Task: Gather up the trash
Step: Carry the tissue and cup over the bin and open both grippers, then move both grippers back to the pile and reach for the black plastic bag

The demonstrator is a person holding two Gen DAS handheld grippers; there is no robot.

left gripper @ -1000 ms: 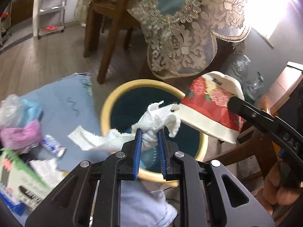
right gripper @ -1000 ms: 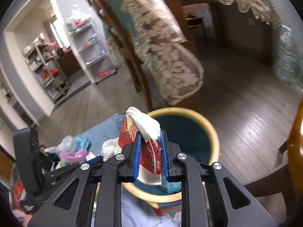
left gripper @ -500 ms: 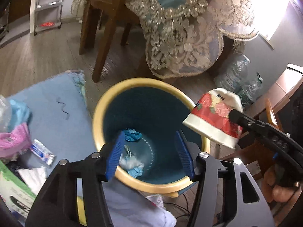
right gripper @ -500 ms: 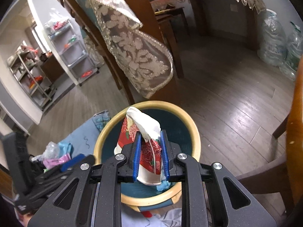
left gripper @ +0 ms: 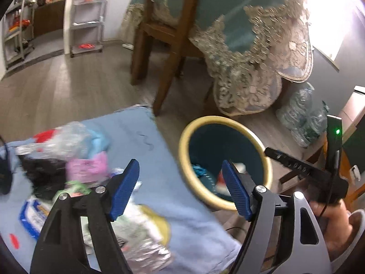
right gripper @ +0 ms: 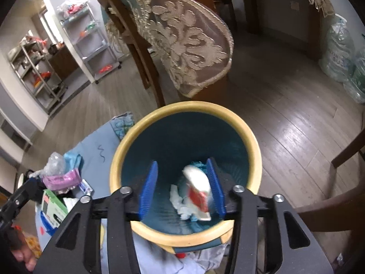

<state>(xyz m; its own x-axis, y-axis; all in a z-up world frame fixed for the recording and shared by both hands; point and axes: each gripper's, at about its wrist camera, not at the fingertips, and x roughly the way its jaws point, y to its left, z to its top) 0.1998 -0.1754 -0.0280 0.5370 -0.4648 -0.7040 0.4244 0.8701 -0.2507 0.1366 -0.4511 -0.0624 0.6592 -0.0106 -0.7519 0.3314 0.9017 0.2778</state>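
My right gripper hangs over the yellow-rimmed teal bin, its jaws opening. The red-and-white paper cup is loose, down inside the bin and blurred, beside a white tissue. Neither blue pad presses on the cup. My left gripper has swung left of the bin over the blue cloth. Its jaws are opening wide with nothing between them. A pink packet, a clear plastic bag and a foil wrapper lie on the cloth. The right gripper's black body shows beyond the bin.
A wooden chair and a lace-edged tablecloth stand just behind the bin. Large water bottles sit on the wood floor at the right. Metal shelves line the far wall. A green box lies on the cloth.
The left gripper let the tissue go into the bin, opened and swung left over the cloth. The right gripper sank over the bin and opened, and the cup dropped in.
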